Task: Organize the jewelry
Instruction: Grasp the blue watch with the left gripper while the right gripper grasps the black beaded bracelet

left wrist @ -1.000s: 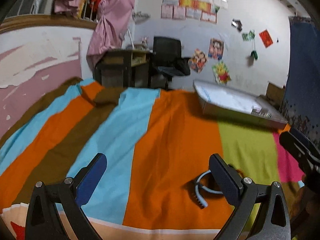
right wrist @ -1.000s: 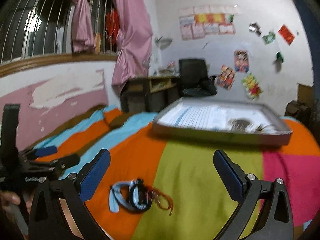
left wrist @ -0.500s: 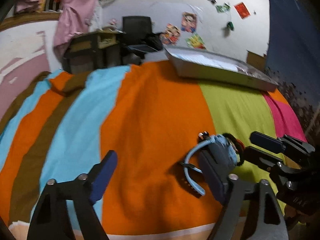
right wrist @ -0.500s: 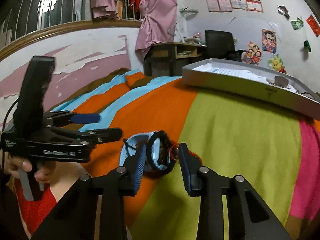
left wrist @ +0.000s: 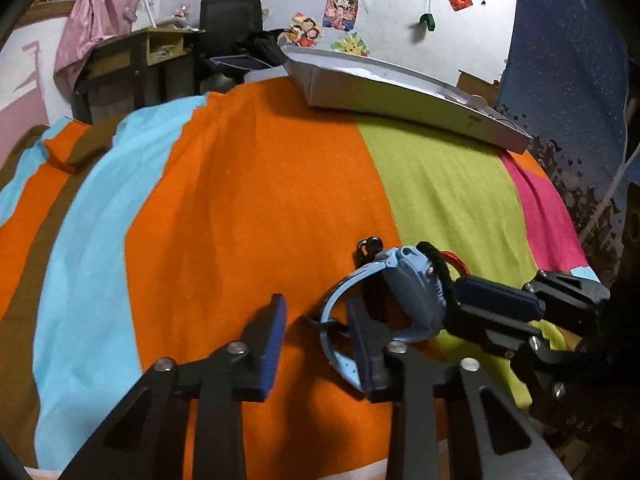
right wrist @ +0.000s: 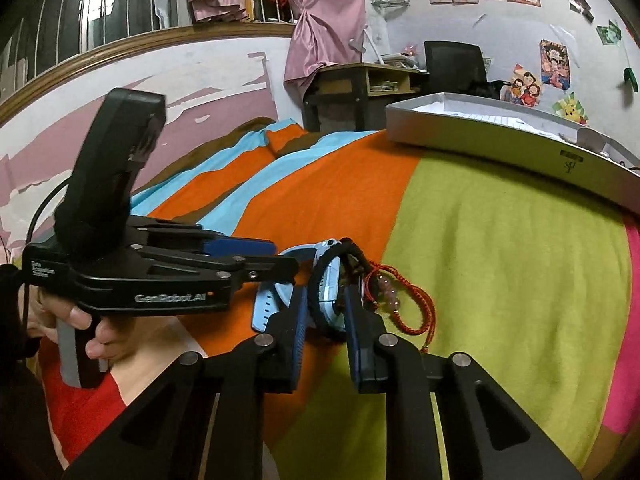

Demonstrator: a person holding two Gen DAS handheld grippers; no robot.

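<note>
Now, from the left wrist view, the left gripper [left wrist: 316, 340] has its jaws partly apart over the orange stripe of the bed [left wrist: 224, 208], with bare cloth in the gap between them. Its right finger lies against the strap of a light blue watch [left wrist: 412, 280], which sits just outside that finger, not between the two. A small black clip [left wrist: 370, 245] lies ahead of the watch. Further right, the right gripper [left wrist: 496, 308] reaches in from the side and meets the watch body.

From the right wrist view, a hand [right wrist: 96, 328] at far left grips the handle of the left gripper [right wrist: 272, 260], whose tips point toward the watch [right wrist: 328, 288]. The right gripper [right wrist: 326, 344] has its jaws drawn close and clamped on the watch body, which stands on edge between the pads with a black cord bracelet [right wrist: 320, 276] wrapped around it. Just right of the jaws a red cord bracelet [right wrist: 408, 304] with pale beads trails onto the green stripe. Well ahead and to the right, a grey tray [right wrist: 500, 140] rests on the bed.
</note>
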